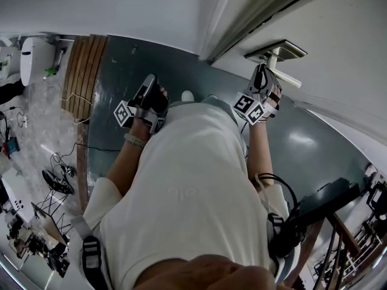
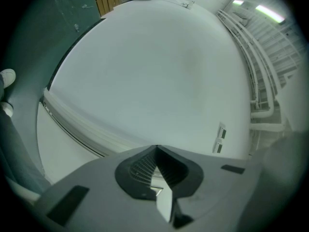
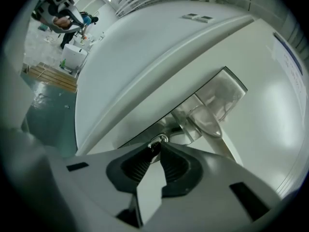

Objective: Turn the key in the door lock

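A small metal key (image 3: 156,141) with a ring sticks out of the lock below the silver lever handle (image 3: 211,121) on the white door (image 3: 270,110). In the right gripper view, my right gripper (image 3: 157,145) has its fingertips pinched on the key's head. From the head view, the right gripper (image 1: 262,78) is raised against the door just under the handle plate (image 1: 276,52). My left gripper (image 1: 149,99) hangs lower, away from the door. Its jaws are together with nothing between them as the left gripper (image 2: 157,148) faces a bare white wall.
The door frame (image 1: 242,23) runs between wall and door. Wooden boards (image 1: 84,71) and a white appliance (image 1: 36,56) stand at the far left. Cables and gear (image 1: 57,177) lie on the floor at lower left. Wall sockets (image 2: 221,139) sit on the wall.
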A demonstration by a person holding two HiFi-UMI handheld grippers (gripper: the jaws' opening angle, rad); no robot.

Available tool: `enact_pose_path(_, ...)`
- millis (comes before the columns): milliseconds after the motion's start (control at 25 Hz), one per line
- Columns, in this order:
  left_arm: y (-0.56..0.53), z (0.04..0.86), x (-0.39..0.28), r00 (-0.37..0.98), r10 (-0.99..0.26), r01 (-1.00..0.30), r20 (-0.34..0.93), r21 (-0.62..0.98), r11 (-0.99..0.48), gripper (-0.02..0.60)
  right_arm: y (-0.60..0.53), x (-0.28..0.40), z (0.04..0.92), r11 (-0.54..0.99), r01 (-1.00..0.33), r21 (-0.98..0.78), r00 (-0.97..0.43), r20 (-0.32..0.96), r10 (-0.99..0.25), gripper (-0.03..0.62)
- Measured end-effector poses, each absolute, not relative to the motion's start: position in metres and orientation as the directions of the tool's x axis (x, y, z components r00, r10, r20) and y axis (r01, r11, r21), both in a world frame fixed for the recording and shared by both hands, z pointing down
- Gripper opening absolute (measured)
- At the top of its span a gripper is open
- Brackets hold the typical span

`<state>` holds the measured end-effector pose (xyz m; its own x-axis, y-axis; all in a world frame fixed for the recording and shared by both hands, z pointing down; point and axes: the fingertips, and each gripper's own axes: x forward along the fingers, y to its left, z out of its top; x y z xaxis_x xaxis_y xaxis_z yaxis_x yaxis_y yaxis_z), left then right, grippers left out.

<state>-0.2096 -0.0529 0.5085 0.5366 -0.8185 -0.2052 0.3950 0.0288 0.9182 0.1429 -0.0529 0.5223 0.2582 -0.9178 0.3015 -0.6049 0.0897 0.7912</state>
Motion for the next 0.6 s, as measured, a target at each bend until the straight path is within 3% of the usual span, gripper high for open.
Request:
enact_pose_path(160, -0.0529, 0.5091, -0.2100, 0.536, -0.819, 0.397, -0.204, 0.917, 0.031, 0.008, -0.0539, 0.1445, 0.5221, 0.041, -0.690, 0.722, 0.266, 0.306, -0.914, 0.064)
enact_pose_path(360, -0.0522, 0.5089, -0.2081, 0.540, -0.817, 0.398, -0.204, 0.917, 0.034, 0.008, -0.0541, 0.1475, 0.5213, -0.034, -0.897, 0.441, 0.209, 0.353, -0.912, 0.063)
enact_pose_path(480, -0.0521, 0.5096, -0.2092, 0.537, -0.819, 0.398, -0.201, 0.917, 0.035, 0.008, -0.0538, 0.1494, 0.5235, -0.059, -0.974, 0.221, 0.140, 0.370, -0.918, 0.063)
enact_pose_path(600, -0.0523, 0.5095, -0.2096, 0.536, -0.820, 0.396, -0.200, 0.917, 0.035, 0.008, -0.0537, 0.1510, 0.5236, -0.091, -0.987, -0.132, 0.039, 0.350, -0.936, 0.061)
